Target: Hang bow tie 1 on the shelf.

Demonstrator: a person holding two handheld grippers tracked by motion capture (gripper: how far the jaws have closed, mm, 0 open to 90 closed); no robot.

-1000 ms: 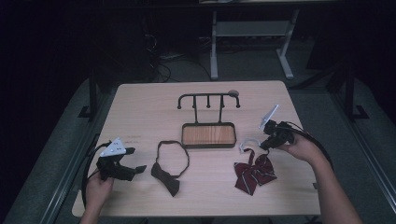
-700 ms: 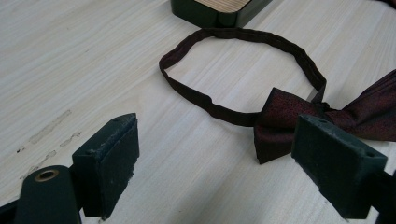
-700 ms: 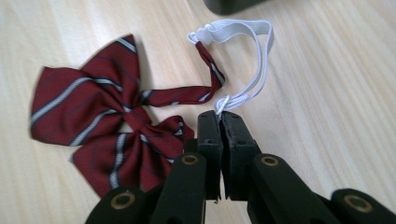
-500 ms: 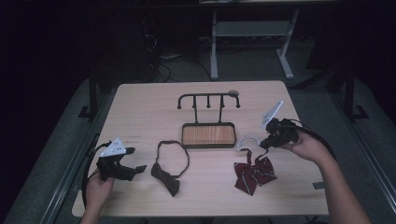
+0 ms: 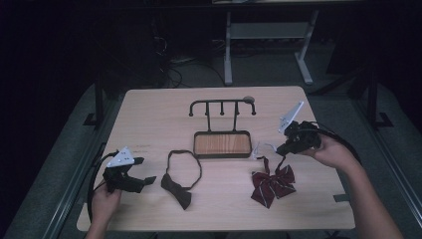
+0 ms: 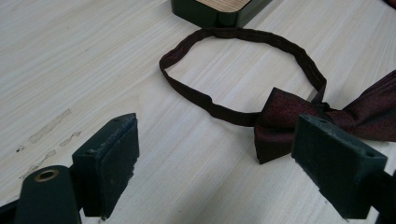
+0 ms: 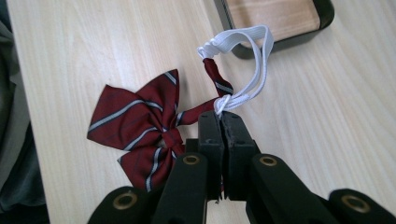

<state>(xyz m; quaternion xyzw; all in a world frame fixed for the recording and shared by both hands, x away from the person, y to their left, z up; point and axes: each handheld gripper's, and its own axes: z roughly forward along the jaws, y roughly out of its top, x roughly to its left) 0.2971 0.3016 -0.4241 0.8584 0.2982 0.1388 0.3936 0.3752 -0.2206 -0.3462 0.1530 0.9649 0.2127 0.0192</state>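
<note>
Since the earlier frame, the right gripper (image 7: 220,122) is rising above the table (image 5: 149,114), and the white elastic loop (image 7: 250,58) is lifting with it, while the left gripper (image 6: 217,154) is keeping its place. Its jaws are clamping the loop where it joins the strap of the striped bow tie (image 7: 140,126); the bow is lying below and behind the jaw tips, on the wood. The left gripper's jaws are standing wide apart, with the dark bow tie (image 6: 280,121) just ahead. Risk noted: the hold is catching only thin elastic at the tips, so a quick lift could let it slip. The loop could also snag the rack (image 5: 221,107) ahead.
</note>
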